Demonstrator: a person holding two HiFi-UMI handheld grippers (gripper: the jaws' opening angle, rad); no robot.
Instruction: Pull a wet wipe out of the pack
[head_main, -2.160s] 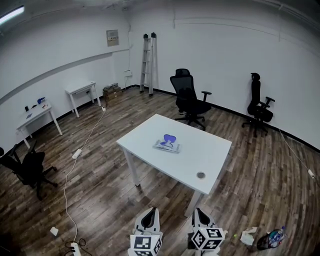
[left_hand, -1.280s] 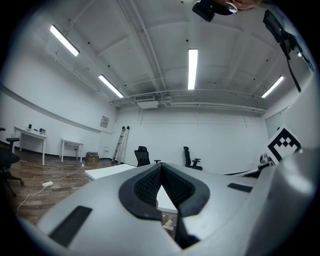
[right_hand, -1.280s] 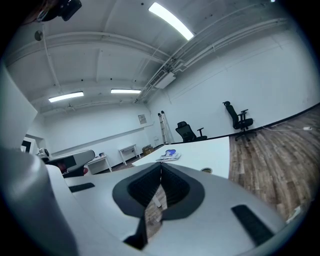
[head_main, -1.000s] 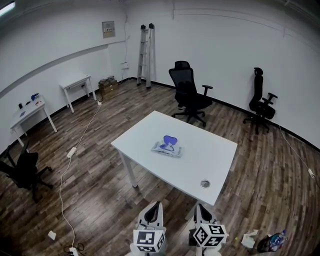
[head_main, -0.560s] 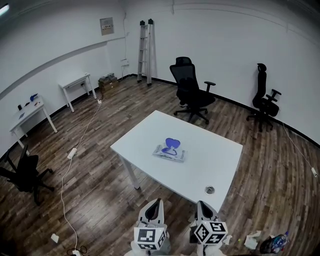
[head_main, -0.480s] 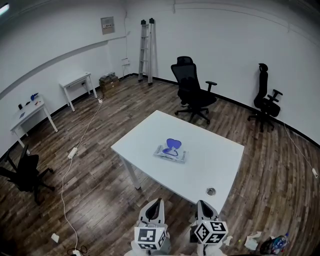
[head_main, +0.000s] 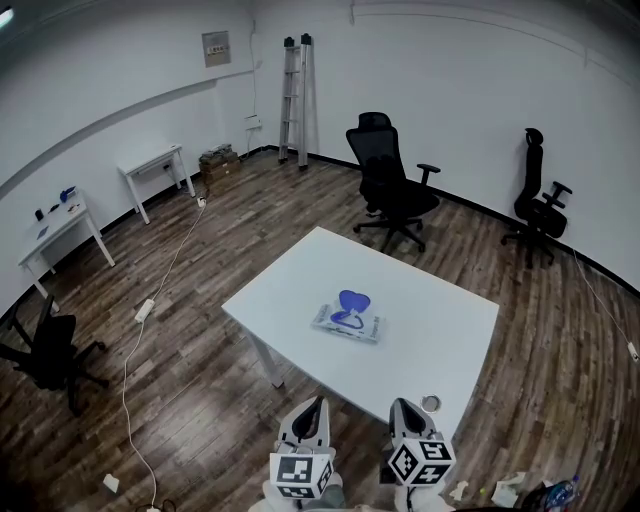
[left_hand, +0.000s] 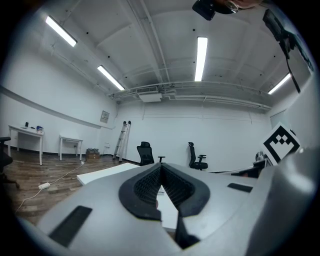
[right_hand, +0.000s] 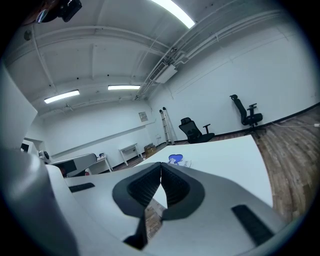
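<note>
Head view shows the flat white wet-wipe pack with a blue flap (head_main: 347, 318) lying near the middle of the white rectangular table (head_main: 440, 320), well apart from both tools. The left gripper (head_main: 316, 404) and right gripper (head_main: 398, 405) hang side by side short of the table's near edge. Each gripper view shows its ribbed black pads pressed together with nothing between them, so both tongs are closed and empty. The likeliest trouble is that the pack looks light and sits on a smooth top: a tug on a wipe by one gripper alone could drag or lift the whole pack unless the other pins it down. Jaws left closed would only push the pack away. The near edge must be crossed first, and a small round grommet hole (head_main: 431, 403) sits by the near right corner. Bare tabletop surrounds the pack on every side, and the black office chairs (head_main: 395, 185) stand well beyond the far edge.
</note>
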